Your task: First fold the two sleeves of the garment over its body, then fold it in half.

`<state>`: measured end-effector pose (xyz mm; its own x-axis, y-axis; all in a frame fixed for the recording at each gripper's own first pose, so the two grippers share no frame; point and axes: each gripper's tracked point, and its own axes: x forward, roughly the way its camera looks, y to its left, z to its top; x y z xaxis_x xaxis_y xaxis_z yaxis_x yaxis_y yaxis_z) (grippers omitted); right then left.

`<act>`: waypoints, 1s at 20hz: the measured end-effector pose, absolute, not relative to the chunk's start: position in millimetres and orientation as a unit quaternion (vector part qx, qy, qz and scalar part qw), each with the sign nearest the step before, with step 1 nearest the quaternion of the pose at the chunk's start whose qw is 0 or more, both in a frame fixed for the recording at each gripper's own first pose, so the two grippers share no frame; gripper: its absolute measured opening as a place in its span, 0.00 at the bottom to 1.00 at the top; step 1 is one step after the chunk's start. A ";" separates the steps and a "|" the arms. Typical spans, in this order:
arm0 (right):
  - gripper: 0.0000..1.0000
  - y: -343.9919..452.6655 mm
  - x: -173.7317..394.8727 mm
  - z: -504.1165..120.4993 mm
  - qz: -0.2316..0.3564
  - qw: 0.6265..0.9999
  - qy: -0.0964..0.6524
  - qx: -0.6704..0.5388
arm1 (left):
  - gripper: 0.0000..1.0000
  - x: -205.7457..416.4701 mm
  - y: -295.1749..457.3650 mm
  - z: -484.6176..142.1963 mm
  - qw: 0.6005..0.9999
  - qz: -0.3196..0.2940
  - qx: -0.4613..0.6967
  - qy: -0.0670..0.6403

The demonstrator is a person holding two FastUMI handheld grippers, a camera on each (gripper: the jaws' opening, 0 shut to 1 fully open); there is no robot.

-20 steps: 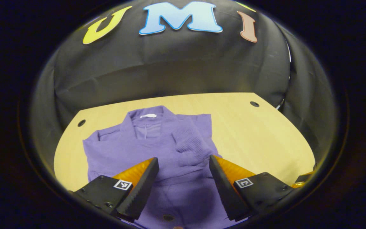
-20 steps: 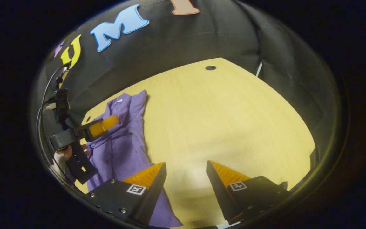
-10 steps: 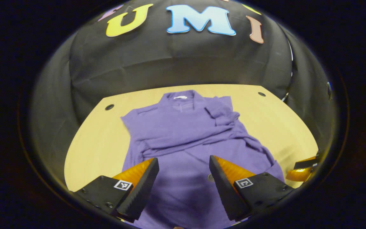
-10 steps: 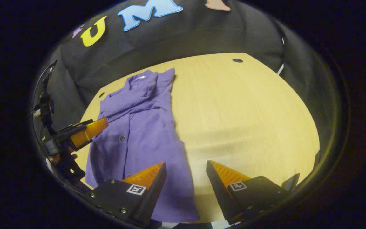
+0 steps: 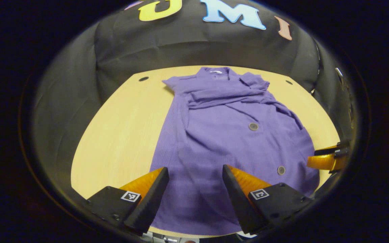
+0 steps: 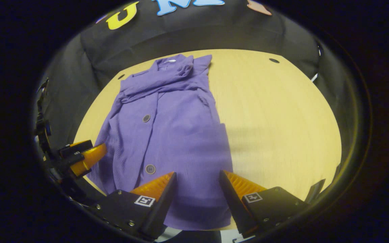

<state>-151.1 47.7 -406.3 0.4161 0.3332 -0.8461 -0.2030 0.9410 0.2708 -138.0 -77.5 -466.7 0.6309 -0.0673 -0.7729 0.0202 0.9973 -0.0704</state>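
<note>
Purple buttoned garment (image 5: 228,135) lying flat on the wooden table (image 5: 120,128), collar at the end farthest from both grippers, hem nearest them; both sleeves (image 5: 221,94) lie crossed over the chest just below the collar, so the first stage of the task reads as complete. Left gripper (image 5: 194,189), jaws apart and holding nothing, poised above the hem with the cloth spread directly ahead of its fingers; right gripper (image 6: 196,192), likewise spread and empty, above the hem's other corner, the garment's side edge running away ahead of it and bare table to its right. In the left gripper view the right gripper appears low at the right beside the hem; in the right gripper view the left gripper appears low at the left, just beside the garment's other edge. The paired stance at the two hem corners suits, by judgement, a simultaneous pinch to carry the hem up to the collar; the two buttons (image 6: 146,118) mark the front placket and the fold's midline region.
</note>
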 end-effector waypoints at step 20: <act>0.44 53.0 -162.4 -432.0 0.158 0.848 0.506 -0.012 | 0.53 -151.7 -93.4 -491.1 0.905 -0.042 -0.053 0.419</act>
<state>-162.4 53.0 -432.0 0.4380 0.2563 -0.8617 -0.2797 0.9498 0.1403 -151.7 -93.4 -491.1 0.6449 -0.1214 -0.7546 0.0323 0.9908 -0.1318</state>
